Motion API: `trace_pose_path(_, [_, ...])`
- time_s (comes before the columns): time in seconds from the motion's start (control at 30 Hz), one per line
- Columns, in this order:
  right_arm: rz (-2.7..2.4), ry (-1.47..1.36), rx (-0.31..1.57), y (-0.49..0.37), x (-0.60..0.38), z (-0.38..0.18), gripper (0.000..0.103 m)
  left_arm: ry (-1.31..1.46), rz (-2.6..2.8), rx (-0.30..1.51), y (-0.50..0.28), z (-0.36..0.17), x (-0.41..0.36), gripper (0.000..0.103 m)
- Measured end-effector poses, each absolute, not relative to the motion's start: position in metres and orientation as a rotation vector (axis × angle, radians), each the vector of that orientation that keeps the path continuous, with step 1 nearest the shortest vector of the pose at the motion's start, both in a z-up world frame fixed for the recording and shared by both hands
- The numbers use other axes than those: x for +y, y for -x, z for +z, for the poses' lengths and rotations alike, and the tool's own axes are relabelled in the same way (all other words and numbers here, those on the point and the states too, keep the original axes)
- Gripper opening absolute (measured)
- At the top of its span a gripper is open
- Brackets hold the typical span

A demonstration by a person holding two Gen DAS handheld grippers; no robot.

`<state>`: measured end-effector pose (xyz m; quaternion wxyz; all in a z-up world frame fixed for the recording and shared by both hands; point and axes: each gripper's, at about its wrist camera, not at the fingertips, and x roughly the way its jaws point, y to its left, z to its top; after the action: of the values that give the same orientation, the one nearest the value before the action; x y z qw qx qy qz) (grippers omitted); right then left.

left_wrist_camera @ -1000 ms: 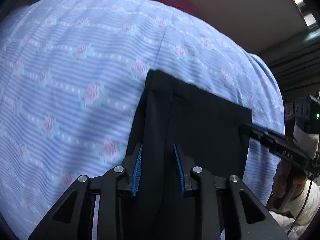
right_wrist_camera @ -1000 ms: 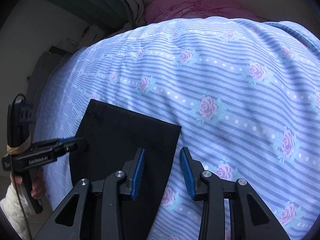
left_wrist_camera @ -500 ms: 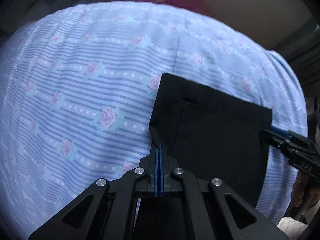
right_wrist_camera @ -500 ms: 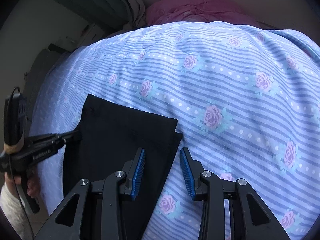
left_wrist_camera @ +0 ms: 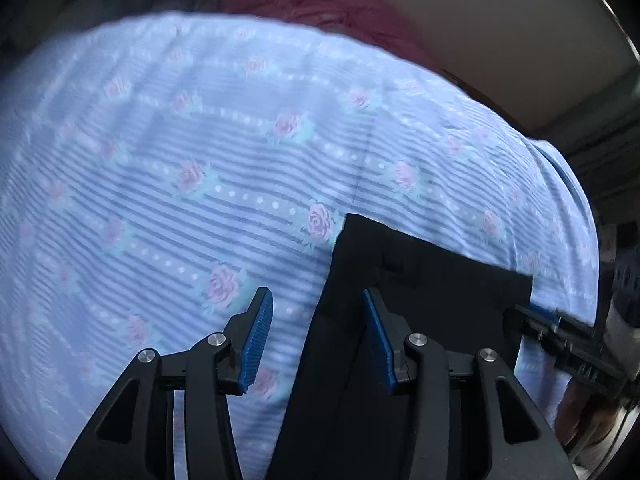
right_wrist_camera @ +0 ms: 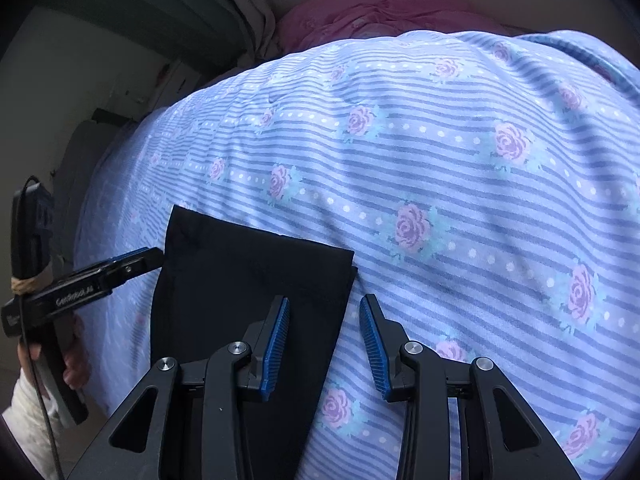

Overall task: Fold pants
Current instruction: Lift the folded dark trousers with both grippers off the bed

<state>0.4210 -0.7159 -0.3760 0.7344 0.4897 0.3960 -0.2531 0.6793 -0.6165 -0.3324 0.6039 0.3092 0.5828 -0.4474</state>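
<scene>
The black pants (left_wrist_camera: pixel 432 304) lie folded flat on a bed with a blue striped, rose-patterned cover (left_wrist_camera: pixel 224 168). In the left wrist view my left gripper (left_wrist_camera: pixel 316 336) is open and straddles the pants' left edge. In the right wrist view my right gripper (right_wrist_camera: pixel 324 340) is open and straddles the right edge of the pants (right_wrist_camera: pixel 248 280). Each gripper shows in the other's view: the right one (left_wrist_camera: pixel 560 340) at the pants' right side, the left one (right_wrist_camera: pixel 96 276) at their left side.
A pink blanket (right_wrist_camera: pixel 380 8) is bunched at the head of the bed by the wall. The bed's left edge (right_wrist_camera: pixel 108 184) drops toward a dark floor and furniture. The cover stretches wide beyond the pants.
My left gripper was open over the pants, shut on their left edge half a second ago, and now stands open again. My right gripper stayed open.
</scene>
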Motion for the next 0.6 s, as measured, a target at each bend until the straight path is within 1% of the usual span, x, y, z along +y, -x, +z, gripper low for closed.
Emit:
trace_pose_path(0.07, [-0.548,-1.079,0.872,-0.421,-0.717,-0.379,0.039,-0.689,-1.023,1.388,-0.683,-0.343,-0.617,0.045])
trace_pose_path(0.17, [-0.524,-1.096,0.853,-0.421,-0.722,-0.385,0.039,-0.661,-1.011,1.401,-0.688,-0.351,-0.62,0.044])
trace_pose_path(0.23, [-0.509,-1.13,0.828,-0.419,-0.727,-0.39,0.039,-0.614,-1.01,1.434,-0.689,-0.354,-0.619,0.028])
trace_pose_path(0.27, [-0.503,-1.152,0.814,-0.417,-0.73,-0.393,0.039,-0.617,-1.035,1.446,-0.685,-0.354,-0.621,0.016])
trace_pose_path(0.33, [-0.491,-1.171,0.813,-0.416,-0.733,-0.394,0.039,-0.686,-1.048,1.403,-0.679,-0.349,-0.623,0.012])
trace_pose_path(0.37, [-0.481,-1.168,0.815,-0.414,-0.734,-0.392,0.037,-0.721,-1.065,1.381,-0.675,-0.347,-0.624,0.009])
trace_pose_path(0.4, [-0.475,-1.158,0.82,-0.413,-0.735,-0.391,0.031,-0.737,-1.08,1.362,-0.673,-0.341,-0.625,0.009])
trace_pose_path(0.47, [-0.477,-1.151,0.828,-0.408,-0.738,-0.383,0.019,-0.671,-1.117,1.353,-0.677,-0.324,-0.625,0.009])
trace_pose_path(0.5, [-0.48,-1.174,0.799,-0.401,-0.743,-0.378,0.015,-0.649,-1.129,1.353,-0.681,-0.32,-0.624,0.009])
trace_pose_path(0.57, [-0.503,-1.189,0.75,-0.393,-0.748,-0.366,0.013,-0.655,-1.128,1.353,-0.689,-0.319,-0.622,0.009])
trace_pose_path(0.6, [-0.515,-1.148,0.772,-0.397,-0.748,-0.365,0.013,-0.673,-1.109,1.359,-0.691,-0.323,-0.623,0.009])
